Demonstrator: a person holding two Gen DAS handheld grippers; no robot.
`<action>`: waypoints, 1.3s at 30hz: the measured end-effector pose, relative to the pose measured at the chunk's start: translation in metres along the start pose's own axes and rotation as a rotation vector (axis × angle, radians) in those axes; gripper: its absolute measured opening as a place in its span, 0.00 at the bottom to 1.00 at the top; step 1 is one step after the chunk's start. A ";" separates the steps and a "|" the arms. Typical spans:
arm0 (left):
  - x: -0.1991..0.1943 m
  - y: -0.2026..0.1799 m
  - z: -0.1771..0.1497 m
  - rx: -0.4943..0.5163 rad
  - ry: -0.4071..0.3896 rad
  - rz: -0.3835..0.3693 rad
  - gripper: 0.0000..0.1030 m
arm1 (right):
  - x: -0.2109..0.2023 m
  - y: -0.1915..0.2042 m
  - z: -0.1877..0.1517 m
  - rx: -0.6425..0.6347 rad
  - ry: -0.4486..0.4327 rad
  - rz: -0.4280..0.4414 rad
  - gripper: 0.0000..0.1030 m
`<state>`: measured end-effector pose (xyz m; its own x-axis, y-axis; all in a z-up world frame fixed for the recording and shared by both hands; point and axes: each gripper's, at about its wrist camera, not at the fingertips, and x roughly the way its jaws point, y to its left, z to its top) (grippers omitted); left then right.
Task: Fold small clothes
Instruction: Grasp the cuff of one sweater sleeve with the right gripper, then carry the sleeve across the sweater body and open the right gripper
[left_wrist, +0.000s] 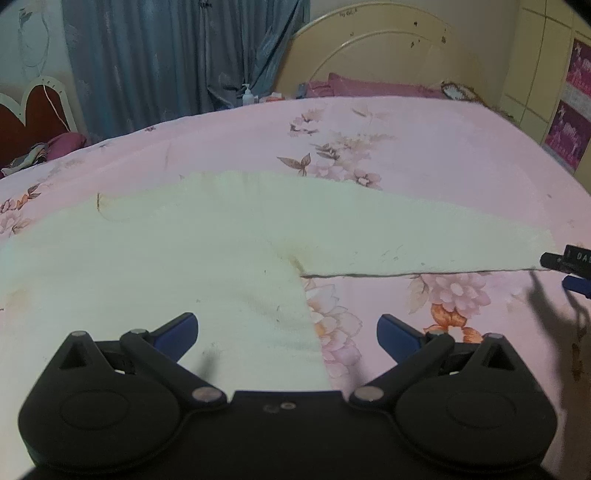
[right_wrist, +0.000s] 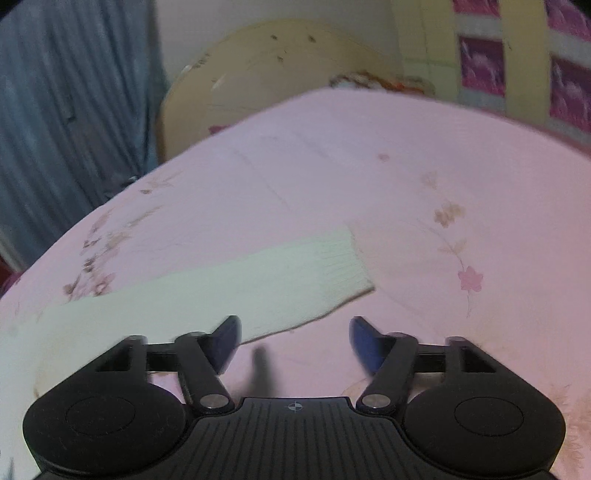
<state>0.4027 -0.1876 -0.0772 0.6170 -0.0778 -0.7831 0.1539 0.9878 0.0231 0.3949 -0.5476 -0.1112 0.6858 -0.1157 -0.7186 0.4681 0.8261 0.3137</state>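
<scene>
A bed fills both views, its top covered by a pink floral sheet (left_wrist: 424, 155) printed with pale blossoms and brown butterflies. Spread flat on the sheet lies a cream knitted sweater (left_wrist: 192, 251), its body toward the near left edge of the bed and one sleeve (right_wrist: 295, 273) stretched out to the right, ending in a ribbed cuff well short of the bed's right edge. Faint yellowish stains mark the knit near the armpit.

The left gripper (left_wrist: 287, 334) hangs over the sweater's lower hem, jaws spread wide with nothing between them; its left pad is above the knit, its right pad above bare sheet. The right gripper (right_wrist: 295, 341), blurred, hovers just near the sleeve's lower edge, released and empty, its jaws apart with only sheet between the blue pads. In the left wrist view its tip shows at the far right, just beside the cuff.

At the far end of the bed stands a cream arched headboard (left_wrist: 376, 48) with a maroon pillow (left_wrist: 369, 86) against it. Blue-grey curtains (left_wrist: 166, 59) hang behind the far left corner, where a small pump bottle (left_wrist: 248, 95) stands. A pale yellow wardrobe (left_wrist: 535, 66) with magenta panels rises past the right edge.
</scene>
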 end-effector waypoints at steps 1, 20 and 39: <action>0.002 -0.001 0.002 0.005 0.002 0.005 1.00 | 0.002 -0.004 0.001 0.014 -0.002 -0.001 0.63; 0.013 0.056 0.016 -0.057 0.023 0.038 1.00 | 0.004 -0.031 0.010 0.091 -0.065 -0.061 0.05; -0.001 0.261 -0.024 -0.160 0.020 0.038 0.99 | -0.038 0.295 -0.104 -0.382 0.018 0.304 0.03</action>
<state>0.4235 0.0732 -0.0855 0.6039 -0.0389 -0.7961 0.0046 0.9990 -0.0453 0.4486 -0.2422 -0.0558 0.7481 0.1695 -0.6415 0.0076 0.9646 0.2637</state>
